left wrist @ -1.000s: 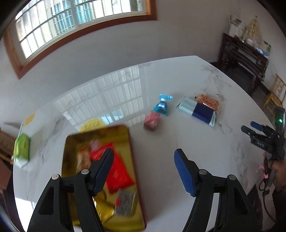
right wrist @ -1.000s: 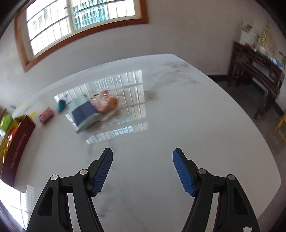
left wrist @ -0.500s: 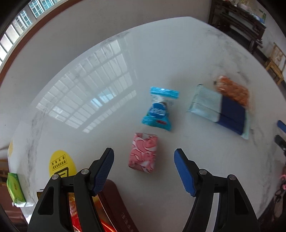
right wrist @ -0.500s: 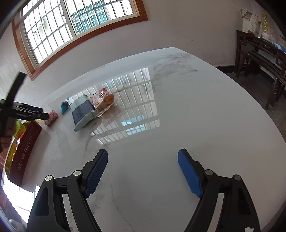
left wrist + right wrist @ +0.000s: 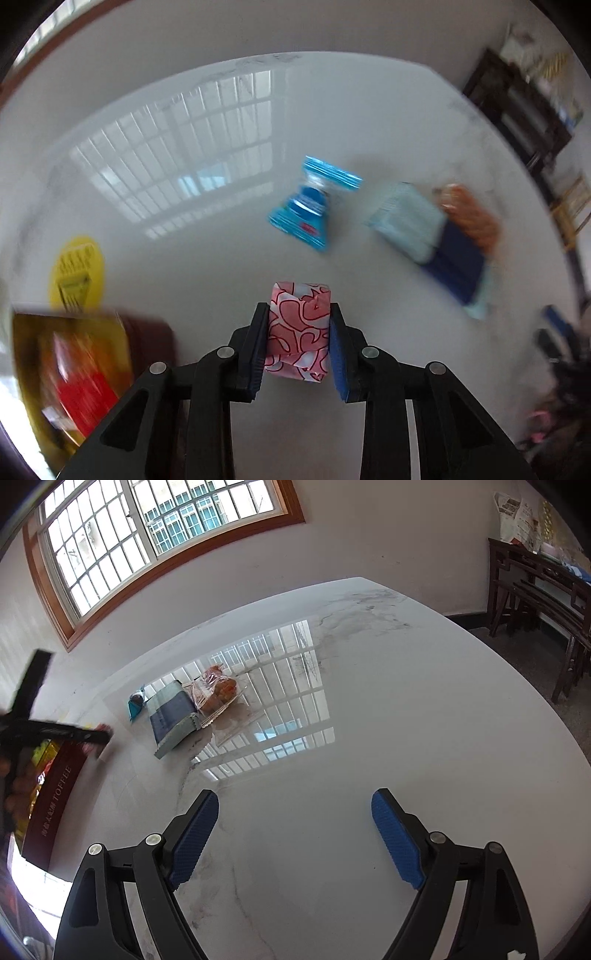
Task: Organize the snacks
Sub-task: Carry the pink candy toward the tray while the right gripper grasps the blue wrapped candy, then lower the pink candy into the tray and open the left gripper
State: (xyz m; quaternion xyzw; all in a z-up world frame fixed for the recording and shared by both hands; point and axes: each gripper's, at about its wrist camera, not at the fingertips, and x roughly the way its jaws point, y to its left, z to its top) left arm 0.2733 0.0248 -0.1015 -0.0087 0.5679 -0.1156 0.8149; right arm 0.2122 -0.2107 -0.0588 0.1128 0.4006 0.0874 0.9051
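My left gripper [image 5: 298, 309] points steeply down at the white marble table [image 5: 207, 266]. Its jaws are closing, and the pads press both sides of a small pink snack with red swirls [image 5: 300, 332]. Beyond it lie a blue twist-wrapped candy [image 5: 314, 206], a teal and navy packet [image 5: 432, 240] and a clear bag of orange snacks [image 5: 472, 214]. An open gold and maroon toffee tin [image 5: 74, 362] holding several snacks sits to the left. In the right wrist view my right gripper [image 5: 295, 799] hovers over bare table, its jaws opening with nothing between them.
A round yellow sticker [image 5: 75, 273] lies behind the tin. From the right wrist, the packet [image 5: 173, 716], orange bag [image 5: 218, 694] and tin [image 5: 55, 786] are far left. A dark wooden sideboard [image 5: 535, 590] stands against the right wall, past the table's edge.
My left gripper swung off the tin, dropped over the pink snack and closed on it. My right gripper stayed in place and its jaws spread wider.
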